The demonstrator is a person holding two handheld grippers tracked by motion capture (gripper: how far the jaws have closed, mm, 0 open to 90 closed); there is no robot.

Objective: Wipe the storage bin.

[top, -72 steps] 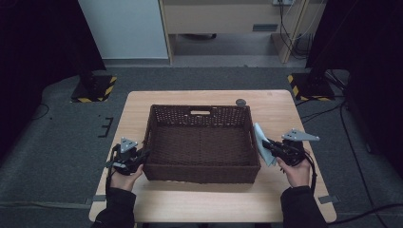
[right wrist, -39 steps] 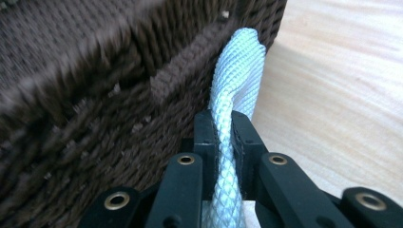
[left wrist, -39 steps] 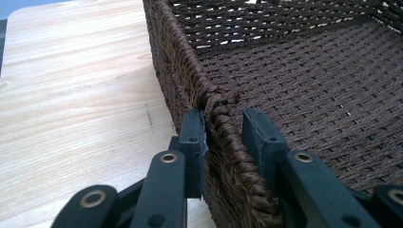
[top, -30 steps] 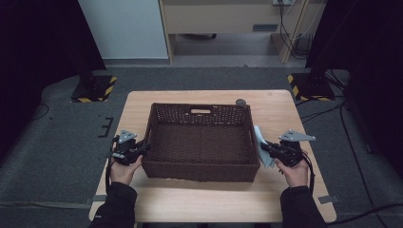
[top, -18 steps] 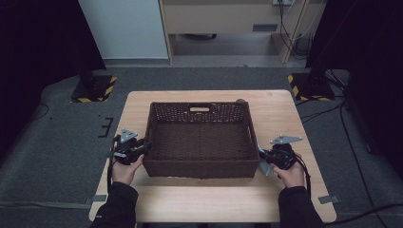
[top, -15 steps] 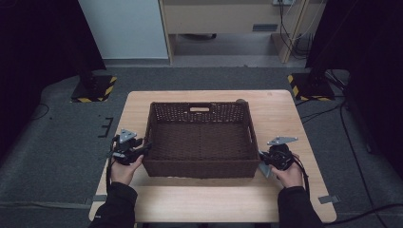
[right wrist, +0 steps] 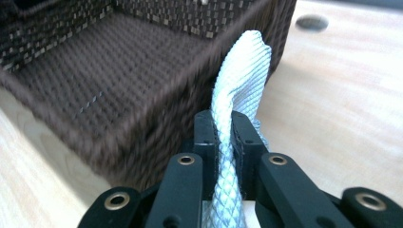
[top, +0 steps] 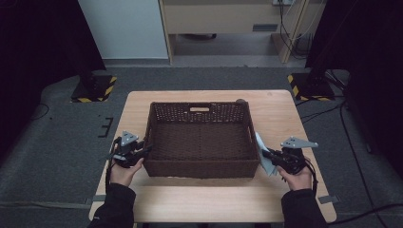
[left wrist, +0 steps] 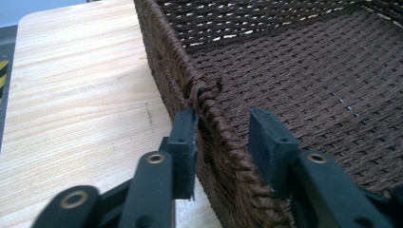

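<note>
Pinching a pale cloth (right wrist: 237, 85) upright beside the basket (top: 199, 168), right fingers (right wrist: 244, 135) grip; left fingers (left wrist: 183, 137) straddle its rim, just closing.

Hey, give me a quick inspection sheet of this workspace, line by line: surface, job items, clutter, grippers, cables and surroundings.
Surface: light wooden table, bare around the basket.
Job's things: empty brown woven basket at the middle; pale woven cloth outside its right wall.
Clutter: one small dark round thing on the table behind the basket's far right corner; what it is cannot be told.
Grippers: left gripper straddles the basket's left rim, one jaw outside, one inside with a gap, jaws just closing further; right gripper shut on the cloth.
Cables: black leads on the floor at right.
Surroundings: grey carpet, striped stand bases, cabinet behind.
</note>
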